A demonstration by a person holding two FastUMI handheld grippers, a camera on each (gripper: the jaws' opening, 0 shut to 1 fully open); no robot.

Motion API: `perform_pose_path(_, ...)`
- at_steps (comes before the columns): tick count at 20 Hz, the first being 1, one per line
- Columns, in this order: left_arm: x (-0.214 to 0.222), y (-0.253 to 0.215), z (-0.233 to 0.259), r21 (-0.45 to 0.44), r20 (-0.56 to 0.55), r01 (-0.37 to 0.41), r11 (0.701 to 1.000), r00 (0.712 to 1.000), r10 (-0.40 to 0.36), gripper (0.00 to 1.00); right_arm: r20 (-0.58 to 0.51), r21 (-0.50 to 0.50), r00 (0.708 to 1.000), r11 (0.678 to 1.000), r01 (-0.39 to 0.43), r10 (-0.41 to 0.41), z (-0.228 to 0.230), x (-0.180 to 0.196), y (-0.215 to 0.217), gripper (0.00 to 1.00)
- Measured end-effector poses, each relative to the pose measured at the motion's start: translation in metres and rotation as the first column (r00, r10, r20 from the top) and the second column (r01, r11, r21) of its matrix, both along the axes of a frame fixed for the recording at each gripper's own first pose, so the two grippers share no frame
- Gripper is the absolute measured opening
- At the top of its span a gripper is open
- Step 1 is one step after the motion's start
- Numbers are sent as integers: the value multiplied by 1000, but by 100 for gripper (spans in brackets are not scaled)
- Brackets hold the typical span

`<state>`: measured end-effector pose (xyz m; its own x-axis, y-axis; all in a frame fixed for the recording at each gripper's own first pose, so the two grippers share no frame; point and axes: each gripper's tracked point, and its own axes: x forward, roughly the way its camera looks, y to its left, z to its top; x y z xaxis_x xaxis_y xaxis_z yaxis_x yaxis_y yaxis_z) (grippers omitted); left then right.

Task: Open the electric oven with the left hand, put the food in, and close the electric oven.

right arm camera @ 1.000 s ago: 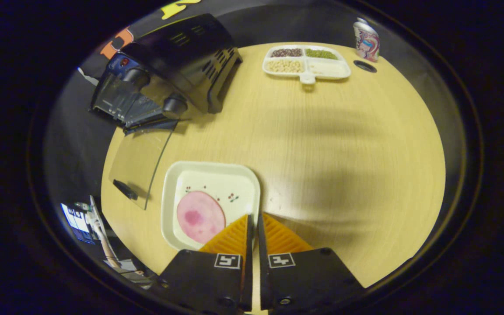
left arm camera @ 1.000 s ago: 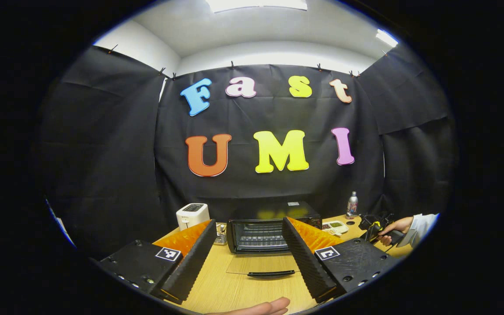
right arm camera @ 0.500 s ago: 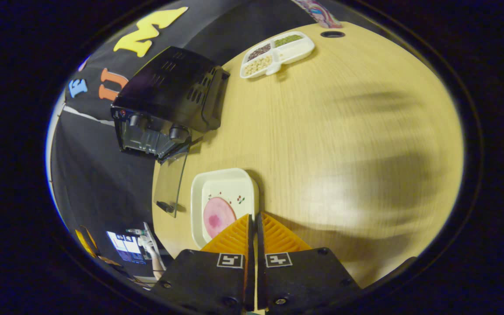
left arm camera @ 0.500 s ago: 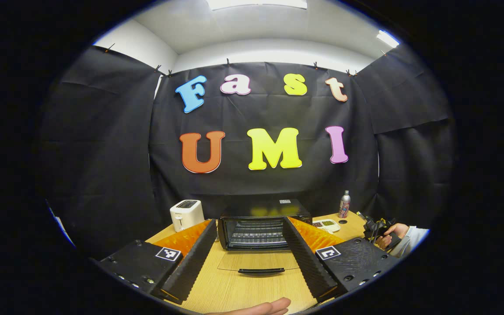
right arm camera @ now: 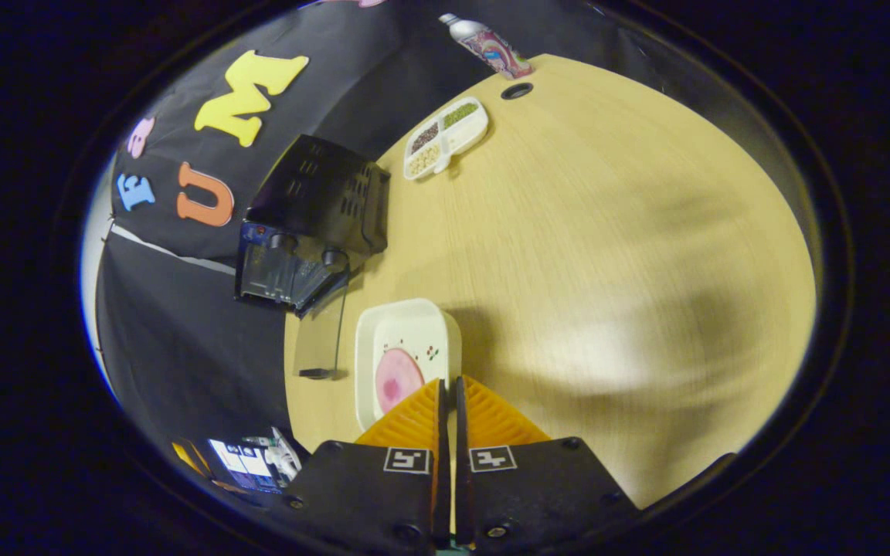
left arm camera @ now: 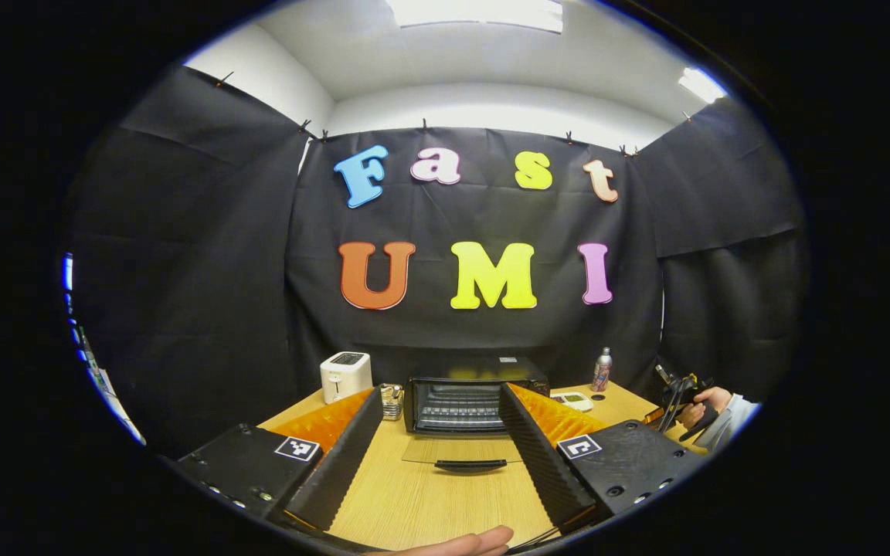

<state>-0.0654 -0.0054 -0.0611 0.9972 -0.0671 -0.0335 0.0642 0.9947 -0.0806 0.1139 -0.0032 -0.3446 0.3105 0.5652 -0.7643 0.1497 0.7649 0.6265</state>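
Note:
The black electric oven [left arm camera: 460,401] stands at the back of the wooden table, its glass door [left arm camera: 453,449] lying flat with the handle [left arm camera: 470,465] toward me. My left gripper [left arm camera: 440,391] is open, well short of the door, holding nothing. In the right gripper view, my right gripper [right arm camera: 449,382] is shut on the rim of a white square plate [right arm camera: 406,344] carrying a pink ham slice [right arm camera: 397,380], held above the table to the right of the oven [right arm camera: 310,224]. The left gripper view shows the right gripper [left arm camera: 677,390] in a hand at the far right.
A white toaster [left arm camera: 345,376] stands left of the oven, with a small metal item [left arm camera: 391,401] beside it. A divided tray of beans [right arm camera: 445,137] and a bottle [right arm camera: 487,46] sit behind on the right. A fingertip [left arm camera: 453,543] shows at the bottom edge.
My right gripper has lifted the plate higher, so table and oven look smaller below it. The left gripper has drawn back a little from the open oven and stays open.

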Motion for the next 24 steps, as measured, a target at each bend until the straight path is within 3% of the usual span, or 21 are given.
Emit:
perform_pose_path(2, -7, 9, 2, 4, 11, 7, 1000, 1000, -7, 96, 7, 3, 1000, 1000, 1, -1, 17, -7, 10, 6)
perform_pose_path(6, -13, 26, 2, -11, 15, -3, 1000, 1000, 3, 95, 56, 12, 998, 1000, -26, 25, 56, -16, 41, 2)
perform_pose_path(9, -13, 41, -4, -11, 11, -22, 1000, 1000, 22, 95, 85, 37, 995, 998, -47, 44, 79, -18, 77, 6)
perform_pose_path(11, -8, 51, -10, 10, 6, -35, 999, 999, 35, 95, 87, 50, 995, 997, -60, 55, 88, -19, 103, 2)
perform_pose_path(13, -4, 62, -19, 3, -8, -60, 998, 998, 60, 95, 87, 55, 994, 996, -70, 65, 92, -20, 128, 6)
perform_pose_path(15, -1, 74, -28, -7, -28, -81, 997, 996, 80, 95, 88, 47, 994, 997, -68, 64, 92, -20, 150, 2)
perform_pose_path(16, 0, 81, -31, -4, -32, -94, 996, 995, 94, 95, 88, 47, 994, 997, -69, 64, 90, -19, 161, 6)
perform_pose_path(19, 4, 97, -44, 5, -43, -121, 993, 992, 121, 95, 92, 48, 994, 996, -69, 64, 82, -17, 196, 2)
perform_pose_path(20, 5, 102, -46, 2, -47, -130, 992, 990, 130, 95, 91, 46, 994, 997, -60, 56, 76, -14, 206, 5)
perform_pose_path(24, 14, 122, -56, 11, -52, -165, 986, 985, 165, 96, 66, 54, 998, 998, -11, 7, 54, 1, 241, 2)
